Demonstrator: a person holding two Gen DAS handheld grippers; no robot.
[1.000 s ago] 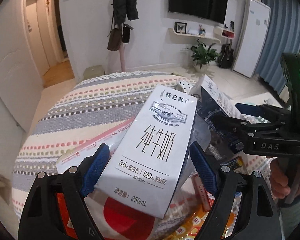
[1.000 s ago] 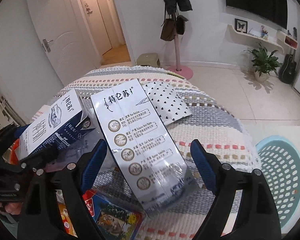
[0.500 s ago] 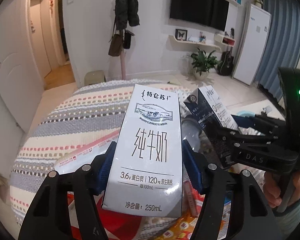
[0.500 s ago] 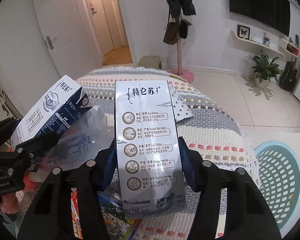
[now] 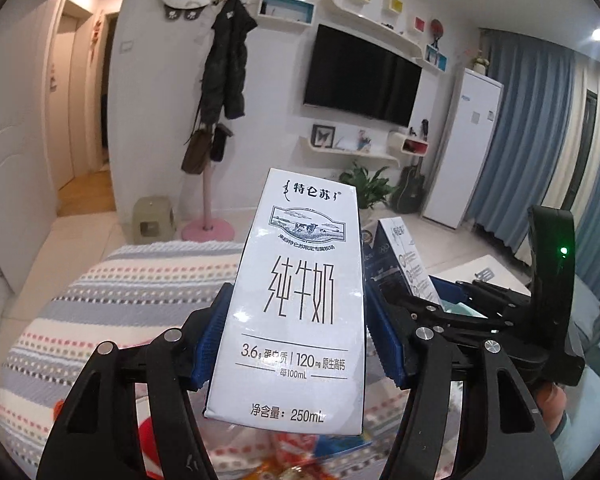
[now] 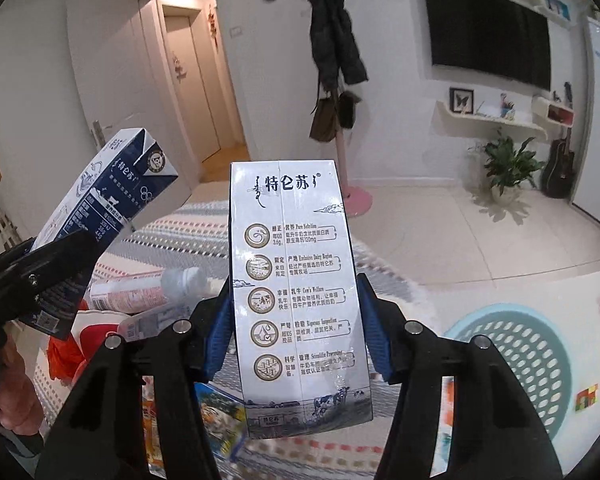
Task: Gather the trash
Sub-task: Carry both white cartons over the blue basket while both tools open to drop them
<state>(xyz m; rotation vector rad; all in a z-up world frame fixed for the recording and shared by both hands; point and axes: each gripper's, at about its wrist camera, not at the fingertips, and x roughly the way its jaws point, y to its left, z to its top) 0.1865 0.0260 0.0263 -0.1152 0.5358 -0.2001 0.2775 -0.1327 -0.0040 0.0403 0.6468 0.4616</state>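
Note:
My left gripper [image 5: 300, 332] is shut on a white 250 mL milk carton [image 5: 300, 300] and holds it upright, lifted above the striped tablecloth [image 5: 132, 296]. My right gripper [image 6: 296, 328] is shut on a second white milk carton [image 6: 296, 280], also upright and lifted. The right gripper with its carton shows in the left wrist view [image 5: 404, 264] to the right. The left gripper's carton shows in the right wrist view [image 6: 108, 200] at the left.
Snack wrappers [image 6: 220, 416], a plastic bottle [image 6: 152, 292] and red packaging [image 6: 68, 348] lie on the table below. A light blue perforated basket [image 6: 512, 360] stands on the floor at the right. A coat stand [image 6: 340, 80] and stool [image 5: 154, 220] stand beyond the table.
Both grippers closed on their milk cartons, stood them upright and raised them off the table. The views now tilt up toward the room.

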